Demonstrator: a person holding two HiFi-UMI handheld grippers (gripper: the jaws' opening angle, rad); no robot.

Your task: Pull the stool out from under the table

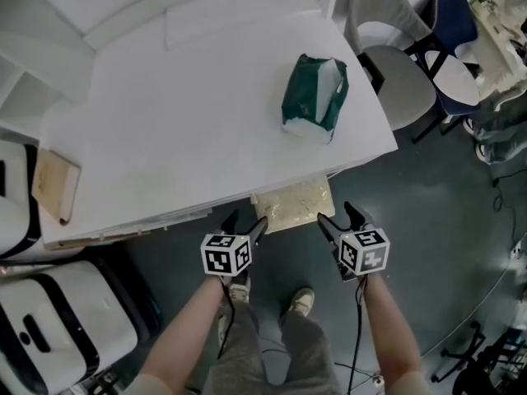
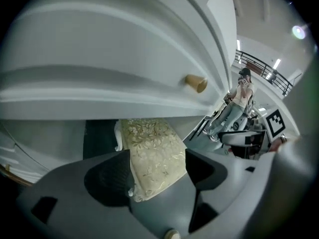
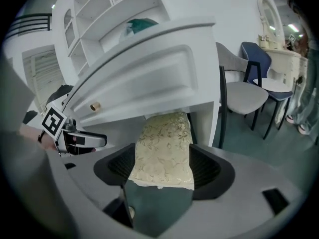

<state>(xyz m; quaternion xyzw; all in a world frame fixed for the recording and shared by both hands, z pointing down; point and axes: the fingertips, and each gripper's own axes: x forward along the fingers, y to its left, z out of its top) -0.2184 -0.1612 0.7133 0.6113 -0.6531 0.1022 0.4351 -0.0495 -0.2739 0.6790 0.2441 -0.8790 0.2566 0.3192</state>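
Cream floral stool point(image 1: 290, 206); white table point(image 1: 189, 130).

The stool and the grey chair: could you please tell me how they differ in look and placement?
The stool has a cream, leaf-patterned seat; the grey chair has a plain, pale seat. The stool is mostly tucked under the white table, only its front end showing; the grey chair stands clear beside the table. The grey chair has a backrest; none shows on the stool. Both stand by the same table.
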